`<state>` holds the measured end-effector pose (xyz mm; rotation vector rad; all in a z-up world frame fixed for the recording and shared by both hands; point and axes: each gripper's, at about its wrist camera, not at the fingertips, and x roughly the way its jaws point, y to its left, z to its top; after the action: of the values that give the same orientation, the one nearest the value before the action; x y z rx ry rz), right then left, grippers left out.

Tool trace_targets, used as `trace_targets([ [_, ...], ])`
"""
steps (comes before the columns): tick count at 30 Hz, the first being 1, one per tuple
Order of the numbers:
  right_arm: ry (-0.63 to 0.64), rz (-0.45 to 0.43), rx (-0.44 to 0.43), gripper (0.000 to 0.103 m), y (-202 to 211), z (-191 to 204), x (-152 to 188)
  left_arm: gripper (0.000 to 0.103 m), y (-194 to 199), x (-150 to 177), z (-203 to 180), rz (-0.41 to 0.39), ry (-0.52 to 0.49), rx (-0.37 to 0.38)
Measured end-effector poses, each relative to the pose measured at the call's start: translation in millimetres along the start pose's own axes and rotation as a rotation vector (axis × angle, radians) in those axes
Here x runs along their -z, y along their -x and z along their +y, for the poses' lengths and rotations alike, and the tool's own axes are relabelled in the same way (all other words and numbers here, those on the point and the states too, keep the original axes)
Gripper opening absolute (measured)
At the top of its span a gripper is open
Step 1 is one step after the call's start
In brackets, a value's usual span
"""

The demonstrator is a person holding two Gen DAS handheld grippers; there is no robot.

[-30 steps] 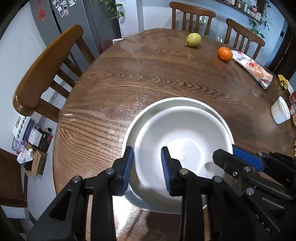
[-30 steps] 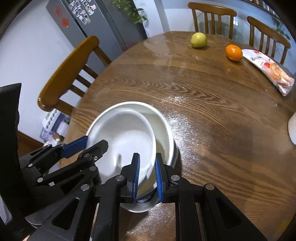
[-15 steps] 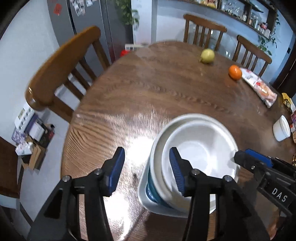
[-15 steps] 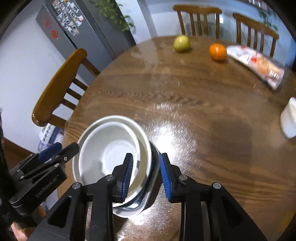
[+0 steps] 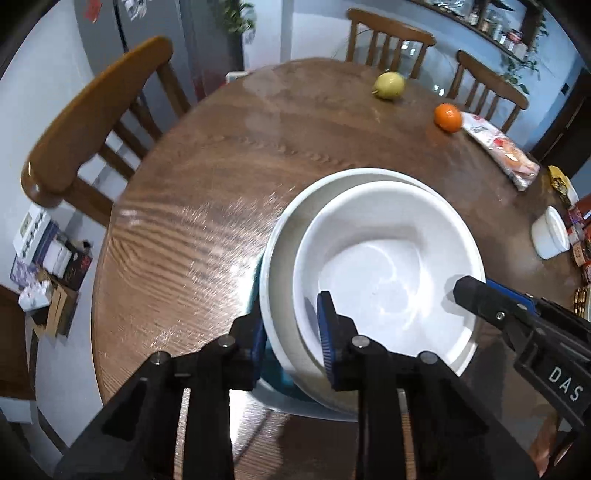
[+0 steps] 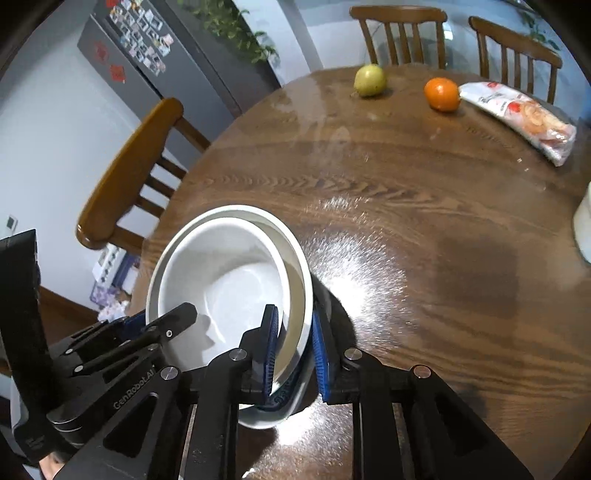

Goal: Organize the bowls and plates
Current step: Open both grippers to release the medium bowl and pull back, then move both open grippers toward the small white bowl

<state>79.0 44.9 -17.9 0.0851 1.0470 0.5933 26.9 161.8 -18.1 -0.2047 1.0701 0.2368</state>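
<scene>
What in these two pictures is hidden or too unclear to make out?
- Dishes under the stacked white bowls: only a blue-patterned sliver shows in either view, so their number is unclear.
- Near rim of the stack: covered by the closing left gripper and right gripper, which straddle it.
- Small white dish: cut off by the right-wrist edge.
- Snack bag lettering: too small.
- Fridge photos: too small.

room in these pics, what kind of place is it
Most likely a home dining area beside a kitchen: a round dark wooden table ringed by wooden spindle-back chairs, a grey fridge covered in photo magnets, and nested white ceramic bowls on the table.
</scene>
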Motion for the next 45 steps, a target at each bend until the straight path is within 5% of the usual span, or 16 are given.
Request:
trace_targets([
  [6, -0.089, -0.046, 0.062, 0.020, 40.6, -45.2, 13.6, 0.025, 1.0, 5.2, -61.7, 0.016, -0.127, 0.086],
  [11, -0.194, 0.006, 0.133, 0.020, 48.1, -96.5, 40.4, 0.026, -20.4, 23.8, -113.7, 0.083, -0.240, 0.118],
  [20, -0.245, 0.031, 0.161, 0.023, 51.1, -125.8, 57.9, 0.032, -34.3, 23.8, -139.0, 0.114, -0.254, 0.121],
  [24, -0.238, 0.012, 0.144, 0.023, 58.2, -129.9, 57.9, 0.048, -24.7, 18.6, -134.4, 0.071, -0.222, 0.078],
  [31, -0.241, -0.073, 0.126, 0.025, 96.2, -152.6, 47.6, 0.061, 3.5, 3.8, -149.0, -0.019, -0.210, 0.061],
  [37, -0.251, -0.165, 0.166, 0.038, 139.6, -185.4, 32.5, 0.072, 20.4, -7.8, -207.6, -0.063, -0.288, 0.099],
  [42, -0.250, -0.205, 0.231, 0.048, 165.9, -216.3, 20.3, 0.092, 24.0, -17.1, -260.1, -0.096, -0.338, 0.149],
  [45, -0.248, -0.224, 0.280, 0.049, 176.4, -239.7, 6.7, 0.092, 14.2, -28.0, -286.0, -0.087, -0.353, 0.162],
])
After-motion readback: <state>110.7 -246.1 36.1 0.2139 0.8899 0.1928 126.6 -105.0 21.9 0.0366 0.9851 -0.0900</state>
